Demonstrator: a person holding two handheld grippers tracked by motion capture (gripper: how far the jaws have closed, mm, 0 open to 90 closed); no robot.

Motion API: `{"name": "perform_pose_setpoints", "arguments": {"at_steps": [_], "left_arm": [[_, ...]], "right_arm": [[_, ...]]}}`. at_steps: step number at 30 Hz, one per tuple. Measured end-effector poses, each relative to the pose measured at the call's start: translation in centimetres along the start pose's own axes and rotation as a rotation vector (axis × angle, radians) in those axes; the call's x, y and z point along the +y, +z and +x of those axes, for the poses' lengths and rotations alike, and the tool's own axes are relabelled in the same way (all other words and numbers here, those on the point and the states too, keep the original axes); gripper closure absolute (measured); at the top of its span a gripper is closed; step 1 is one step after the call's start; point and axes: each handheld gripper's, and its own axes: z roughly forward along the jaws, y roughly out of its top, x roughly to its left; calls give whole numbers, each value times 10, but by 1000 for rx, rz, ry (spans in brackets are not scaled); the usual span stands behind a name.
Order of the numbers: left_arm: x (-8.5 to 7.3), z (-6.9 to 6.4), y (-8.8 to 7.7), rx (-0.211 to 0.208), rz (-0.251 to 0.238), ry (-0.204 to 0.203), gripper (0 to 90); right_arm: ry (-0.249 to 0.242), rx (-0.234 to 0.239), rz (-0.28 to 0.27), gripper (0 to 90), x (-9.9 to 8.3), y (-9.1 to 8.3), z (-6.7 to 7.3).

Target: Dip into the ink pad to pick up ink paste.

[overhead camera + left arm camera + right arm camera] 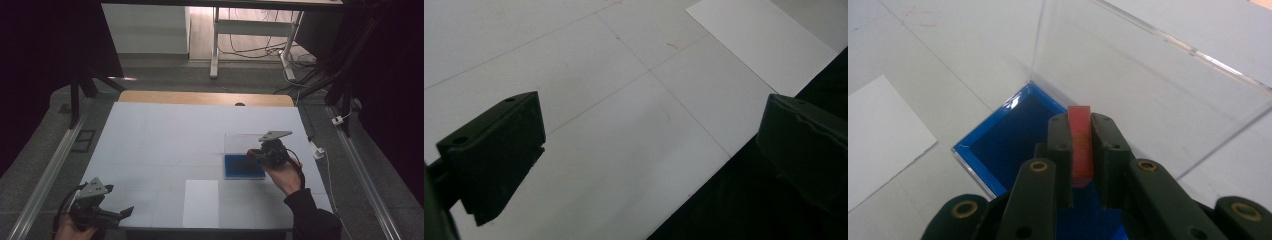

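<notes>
The right tongs [1081, 150] are pinching a red block [1080, 145] above the blue box [1008, 135] and should lower squarely, while the left tongs [649, 150] are idling wide open and empty.

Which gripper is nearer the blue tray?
Right. The right gripper, shut on a red block, hovers over the blue tray; the left gripper sits open by the table's near-left corner.

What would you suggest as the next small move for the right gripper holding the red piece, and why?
Probably lower the right gripper a little toward the blue tray. Its jaws are clamped on the red piece, which hangs above the tray's open floor beside the clear lid, so a short descent comes before releasing.
</notes>
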Motion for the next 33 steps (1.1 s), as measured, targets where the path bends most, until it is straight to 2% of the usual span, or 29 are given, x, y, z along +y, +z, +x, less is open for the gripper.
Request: {"name": "perform_pose_setpoints", "arguments": {"at_steps": [5,12,18,21,30,33], "left_arm": [[0,0,0,-2,3,-3,0],[1,1,1,2,11,-7,0],[1,1,1,-1,13,-10,0],[1,1,1,-2,13,-10,0],[1,1,1,-1,13,-5,0],[1,1,1,0,12,-6,0]], "right_arm": [[9,-15,-10,804,-2,-5,-4],[18,-35,8,804,-5,-5,-9],[34,-43,19,804,-8,-1,-12],[38,-41,47,804,-11,3,-13],[25,-50,91,805,-15,10,-13],[36,-52,87,806,-15,11,-14]]}}
